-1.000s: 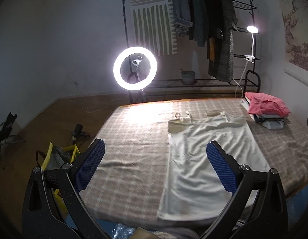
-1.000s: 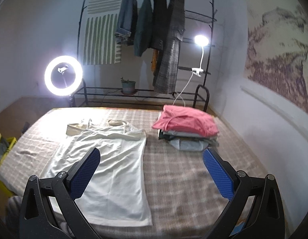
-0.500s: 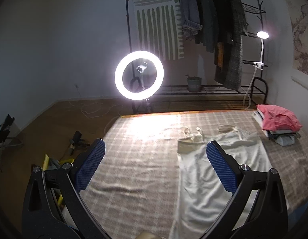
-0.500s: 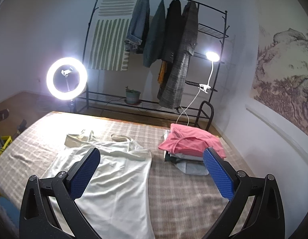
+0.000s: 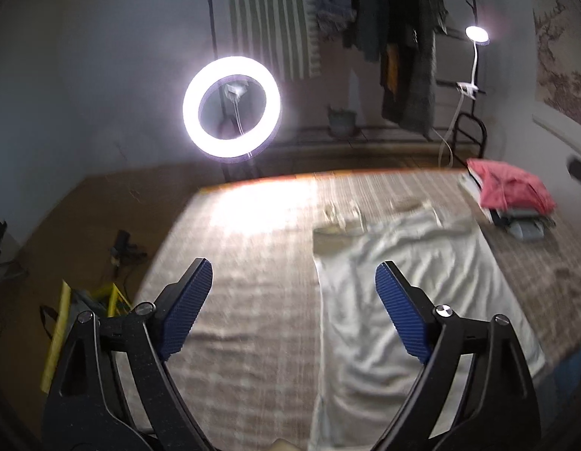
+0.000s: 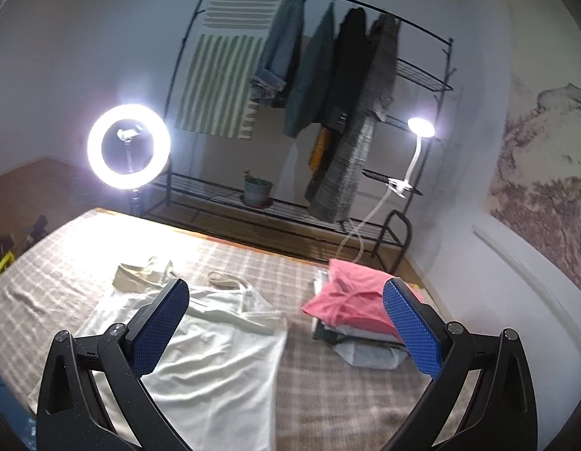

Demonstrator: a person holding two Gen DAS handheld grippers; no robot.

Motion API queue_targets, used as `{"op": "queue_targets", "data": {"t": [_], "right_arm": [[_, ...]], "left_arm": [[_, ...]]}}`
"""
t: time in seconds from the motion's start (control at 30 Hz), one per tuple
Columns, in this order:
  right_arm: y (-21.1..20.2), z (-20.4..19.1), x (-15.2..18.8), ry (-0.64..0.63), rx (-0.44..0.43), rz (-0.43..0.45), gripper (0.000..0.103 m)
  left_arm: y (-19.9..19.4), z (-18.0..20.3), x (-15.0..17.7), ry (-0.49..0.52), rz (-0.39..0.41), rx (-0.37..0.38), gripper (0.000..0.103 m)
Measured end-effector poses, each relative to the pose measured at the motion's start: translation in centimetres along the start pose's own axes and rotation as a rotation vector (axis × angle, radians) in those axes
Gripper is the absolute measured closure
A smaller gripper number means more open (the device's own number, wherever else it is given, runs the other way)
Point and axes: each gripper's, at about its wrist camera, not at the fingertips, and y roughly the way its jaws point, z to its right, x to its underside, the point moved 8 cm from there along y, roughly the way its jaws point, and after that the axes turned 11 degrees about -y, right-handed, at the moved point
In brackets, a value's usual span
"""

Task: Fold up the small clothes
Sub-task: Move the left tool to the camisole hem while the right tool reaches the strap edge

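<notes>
**Cream top laid out, both grippers poised above it**

Over a checked bedspread (image 6: 328, 406), we hold both grippers above a cream sleeveless top (image 6: 215, 376), neither one touching cloth. At far left a ring light (image 5: 231, 107) glares beside the bed, with a yellow-framed bag (image 5: 83, 300) on the floor below it. Our left gripper (image 5: 293, 302) hangs released, its blue pads wide apart and empty, aimed at the top's left edge and the bare bedspread beside it. The top lies flat and lengthwise at mid-bed, straps toward the far edge and hem toward us, with some wrinkles across its body. Our right gripper (image 6: 286, 329) is likewise spread and holds nothing, its view straddling the top's right side. Farther right, well apart from the top, a stack of folded clothes (image 6: 360, 323) sits capped by a pink garment; a clip lamp (image 6: 421, 127) shines from the clothes rack (image 6: 422, 79) behind. We judge the fold of this garment not yet begun. The next move calls for lowering each gripper to an edge or corner of the top and pinching only the fabric, not the bedspread beneath.
</notes>
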Motion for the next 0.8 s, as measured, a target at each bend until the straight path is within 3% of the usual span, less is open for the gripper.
{"op": "queue_targets", "data": {"t": [0.23, 0.47, 0.57, 0.73, 0.8], "right_arm": [[1.2, -3.5, -1.8, -0.075, -0.086, 0.010, 0.000], [3.7, -8.4, -3.4, -0.096, -0.158, 0.018, 0.000], [5.0, -10.8, -3.9, -0.111, -0.188, 0.016, 0.000], [8.4, -15.1, -4.3, -0.096, -0.318, -0.011, 0.001], [10.3, -16.2, -3.9, -0.061, -0.366, -0.050, 0.009]], "left_arm": [[1.3, -2.4, 8.3, -0.116, -0.172, 0.030, 0.018], [2.7, -5.2, 14.4, -0.227, -0.259, 0.022, 0.026], [3.6, -5.6, 15.7, -0.242, -0.300, 0.028, 0.033], [4.4, -6.1, 17.2, -0.267, -0.332, 0.036, 0.033], [4.7, -6.1, 18.0, -0.282, -0.356, 0.044, 0.033]]}}
